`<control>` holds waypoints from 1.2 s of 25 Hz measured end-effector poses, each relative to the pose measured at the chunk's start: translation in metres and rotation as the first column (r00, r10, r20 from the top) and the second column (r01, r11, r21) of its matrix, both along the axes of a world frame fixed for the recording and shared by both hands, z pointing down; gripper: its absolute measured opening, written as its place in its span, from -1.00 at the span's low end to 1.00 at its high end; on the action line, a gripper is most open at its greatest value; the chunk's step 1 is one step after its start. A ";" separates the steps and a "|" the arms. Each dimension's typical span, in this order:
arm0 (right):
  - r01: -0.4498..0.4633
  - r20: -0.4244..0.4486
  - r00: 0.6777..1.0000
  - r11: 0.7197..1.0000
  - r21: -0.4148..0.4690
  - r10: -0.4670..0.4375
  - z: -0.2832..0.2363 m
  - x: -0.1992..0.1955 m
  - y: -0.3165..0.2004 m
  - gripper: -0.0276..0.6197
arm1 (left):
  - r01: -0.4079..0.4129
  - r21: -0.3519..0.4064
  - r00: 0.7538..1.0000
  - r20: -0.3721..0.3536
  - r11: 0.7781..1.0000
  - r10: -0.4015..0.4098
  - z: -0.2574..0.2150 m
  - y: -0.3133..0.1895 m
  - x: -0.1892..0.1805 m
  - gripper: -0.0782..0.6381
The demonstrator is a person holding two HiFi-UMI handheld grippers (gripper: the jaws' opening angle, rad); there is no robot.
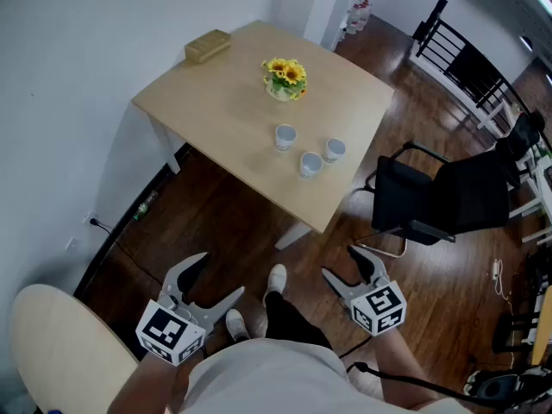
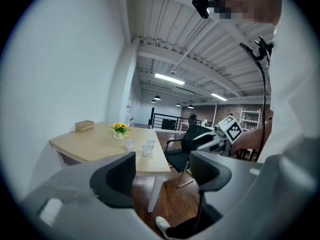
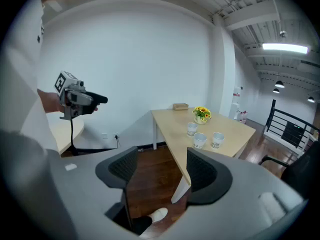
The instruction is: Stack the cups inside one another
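Three white paper cups [image 1: 285, 136] [image 1: 310, 164] [image 1: 334, 150] stand upright and apart near the front edge of a light wooden table [image 1: 216, 102]. The left gripper view shows them far off as cups [image 2: 146, 150]; in the right gripper view they are cups [image 3: 199, 140]. My left gripper [image 1: 220, 274] hangs over the wooden floor, well short of the table, its jaws apart and empty. My right gripper [image 1: 339, 262] is also held over the floor, beside the table's corner. Its jaws show a gap with nothing in it.
A pot of sunflowers [image 1: 285, 78] and a small tan box [image 1: 207, 45] sit farther back on the table. A black office chair [image 1: 448, 198] stands to the right of it. A pale round surface [image 1: 52, 352] is at the lower left. White walls close off the left side.
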State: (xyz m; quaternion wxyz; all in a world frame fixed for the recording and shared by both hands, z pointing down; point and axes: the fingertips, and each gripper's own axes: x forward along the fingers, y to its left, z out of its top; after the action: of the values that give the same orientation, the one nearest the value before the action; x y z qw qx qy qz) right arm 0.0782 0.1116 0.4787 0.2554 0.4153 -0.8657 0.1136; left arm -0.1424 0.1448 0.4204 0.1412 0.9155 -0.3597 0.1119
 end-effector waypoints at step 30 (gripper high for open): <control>0.004 -0.118 0.993 0.977 -0.215 -0.030 0.174 -0.004 -0.340 0.24 | -0.173 -0.050 0.978 0.105 0.984 0.178 0.005 -0.314 0.059 0.11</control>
State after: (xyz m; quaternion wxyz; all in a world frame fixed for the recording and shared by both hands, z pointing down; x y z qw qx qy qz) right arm 0.0742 -0.2281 0.6526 0.3512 0.3841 -0.8350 0.1788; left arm -0.0829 -0.1692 0.4254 0.1296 0.9331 -0.2823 0.1813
